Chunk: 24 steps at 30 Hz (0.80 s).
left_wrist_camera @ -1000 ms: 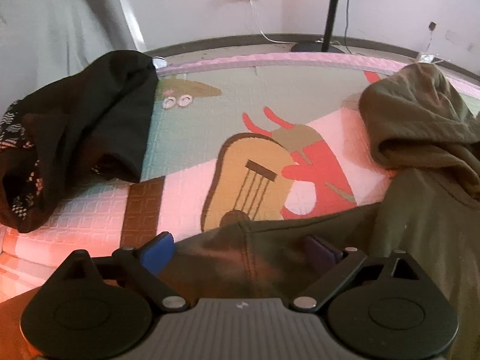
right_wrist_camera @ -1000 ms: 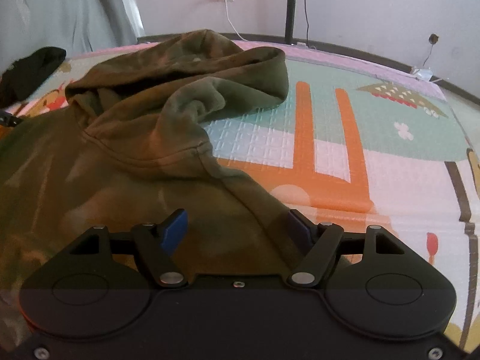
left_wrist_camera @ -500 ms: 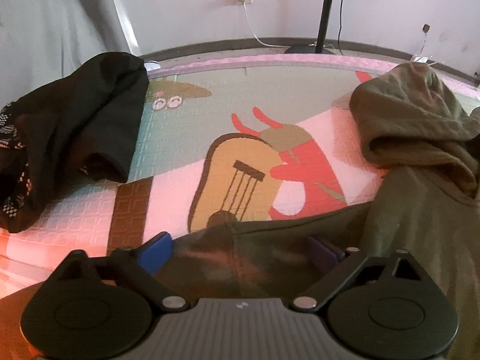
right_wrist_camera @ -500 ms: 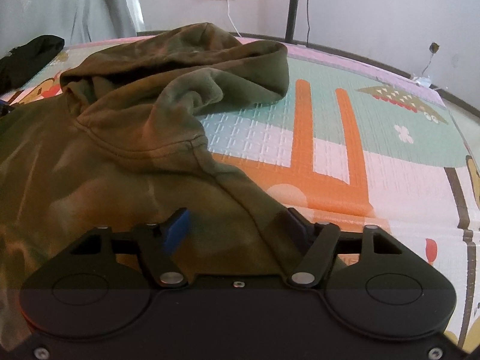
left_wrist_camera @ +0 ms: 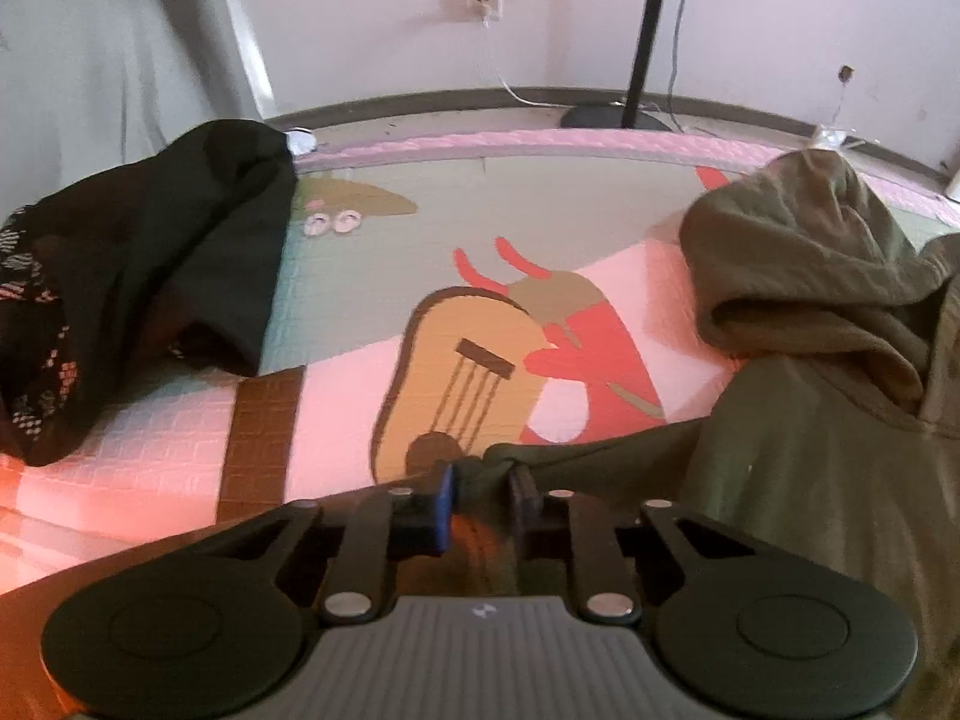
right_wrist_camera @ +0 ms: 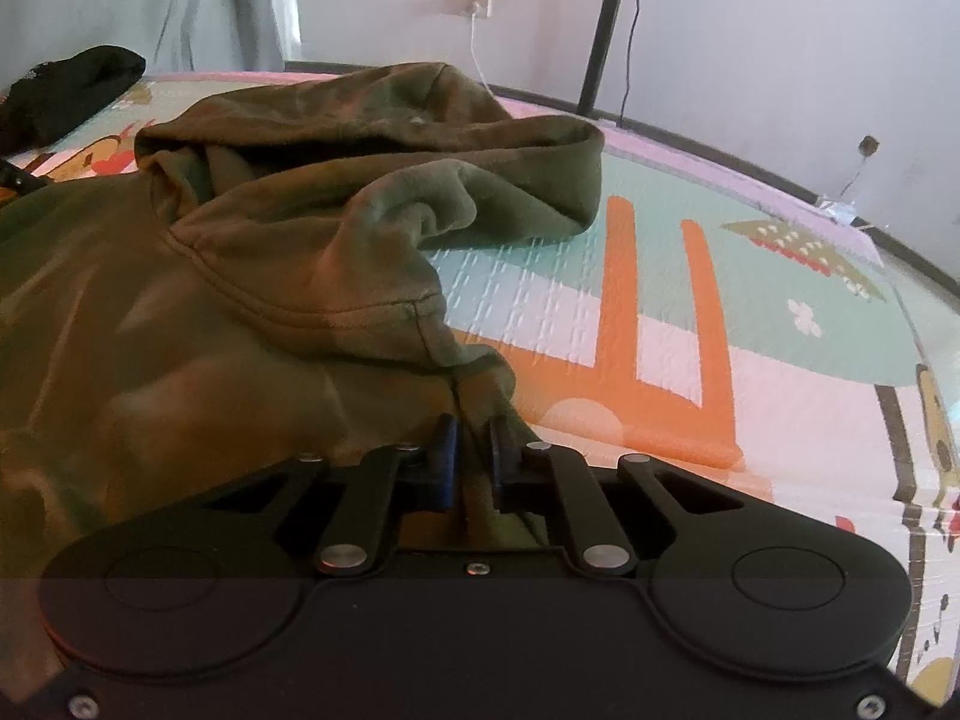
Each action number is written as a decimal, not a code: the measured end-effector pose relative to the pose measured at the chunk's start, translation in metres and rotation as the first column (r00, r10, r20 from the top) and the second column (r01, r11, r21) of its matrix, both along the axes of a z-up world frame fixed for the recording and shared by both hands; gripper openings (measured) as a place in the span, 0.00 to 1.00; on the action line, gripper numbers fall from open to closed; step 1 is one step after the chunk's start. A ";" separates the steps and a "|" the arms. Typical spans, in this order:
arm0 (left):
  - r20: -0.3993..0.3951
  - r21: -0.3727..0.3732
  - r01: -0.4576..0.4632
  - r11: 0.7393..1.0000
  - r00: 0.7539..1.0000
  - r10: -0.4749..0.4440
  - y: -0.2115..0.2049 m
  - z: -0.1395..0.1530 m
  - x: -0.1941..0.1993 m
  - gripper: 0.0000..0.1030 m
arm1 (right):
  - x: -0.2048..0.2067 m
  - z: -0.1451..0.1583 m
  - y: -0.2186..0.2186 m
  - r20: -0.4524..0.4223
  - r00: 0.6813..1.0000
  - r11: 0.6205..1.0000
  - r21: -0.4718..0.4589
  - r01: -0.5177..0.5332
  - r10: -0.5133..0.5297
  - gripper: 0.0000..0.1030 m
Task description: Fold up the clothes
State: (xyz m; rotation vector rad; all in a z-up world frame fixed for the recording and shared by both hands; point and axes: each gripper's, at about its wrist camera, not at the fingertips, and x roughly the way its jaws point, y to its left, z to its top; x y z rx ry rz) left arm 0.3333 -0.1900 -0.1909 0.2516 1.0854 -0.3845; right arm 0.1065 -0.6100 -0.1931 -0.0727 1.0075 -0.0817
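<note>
An olive-green hoodie (right_wrist_camera: 198,312) lies spread on a patterned play mat (right_wrist_camera: 660,324), its hood (right_wrist_camera: 384,144) bunched toward the far side. In the left wrist view the same hoodie (left_wrist_camera: 828,456) fills the right side, and its shoulder edge runs into my left gripper (left_wrist_camera: 483,483). The left jaws are closing, pinching a fold of that olive cloth. My right gripper (right_wrist_camera: 474,438) is closing too, with the hoodie's other shoulder seam squeezed between its pads.
A dark, partly patterned garment (left_wrist_camera: 132,294) lies heaped at the mat's far left, also visible as the dark garment (right_wrist_camera: 66,90) in the right wrist view. A black stand pole (left_wrist_camera: 645,30) and a wall socket (left_wrist_camera: 483,3) with cable stand beyond the mat.
Both grippers went from wide open over the hoodie's shoulders to closed on the cloth. The fabric has gathered into folds between the pads. Neither hand has shifted much.
</note>
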 end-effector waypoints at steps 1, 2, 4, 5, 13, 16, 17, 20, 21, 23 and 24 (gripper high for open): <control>0.004 0.007 0.000 1.000 1.000 0.000 -0.001 0.000 0.000 0.19 | 0.001 0.001 0.000 0.004 1.000 1.000 -0.005 0.007 -0.007 0.08; 0.013 0.019 -0.001 1.000 1.000 0.000 -0.004 0.001 -0.001 0.18 | 0.001 0.001 -0.001 0.007 1.000 1.000 -0.011 0.013 -0.013 0.08; 0.033 0.043 -0.005 0.999 0.999 0.003 -0.008 0.001 -0.002 0.18 | 0.004 0.003 -0.002 0.016 1.000 1.000 -0.019 0.020 -0.020 0.07; 0.040 0.051 -0.021 0.998 0.999 0.019 -0.009 0.001 -0.001 0.18 | 0.005 0.003 -0.002 0.020 1.000 0.999 -0.025 0.024 -0.024 0.07; 0.084 0.089 -0.137 0.987 0.988 0.130 -0.010 0.002 0.007 0.18 | 0.024 0.008 -0.005 0.063 0.996 0.996 -0.057 0.062 -0.058 0.07; 0.096 0.104 -0.184 0.977 0.980 0.174 -0.007 0.002 0.009 0.18 | 0.031 0.009 -0.008 0.078 0.994 0.995 -0.062 0.082 -0.077 0.03; 0.101 0.112 -0.195 0.974 0.978 0.184 -0.007 0.002 0.010 0.18 | 0.034 0.010 -0.011 0.082 0.993 0.994 -0.059 0.091 -0.086 0.03; 0.108 0.117 -0.245 0.962 0.967 0.233 -0.003 0.002 0.012 0.18 | 0.040 0.010 -0.015 0.085 0.992 0.993 -0.063 0.100 -0.094 0.04; 0.110 0.117 -0.263 0.958 0.962 0.251 -0.001 0.003 0.013 0.18 | 0.042 0.009 -0.013 0.080 0.993 0.993 -0.071 0.092 -0.086 0.04; 0.112 0.117 -0.299 0.947 0.952 0.286 0.002 0.003 0.015 0.18 | 0.042 0.005 -0.012 0.079 0.993 0.992 -0.082 0.095 -0.088 0.04; 0.109 0.121 -0.310 0.943 0.948 0.298 0.005 0.002 0.016 0.18 | 0.043 0.003 -0.014 0.076 0.992 0.991 -0.079 0.106 -0.100 0.03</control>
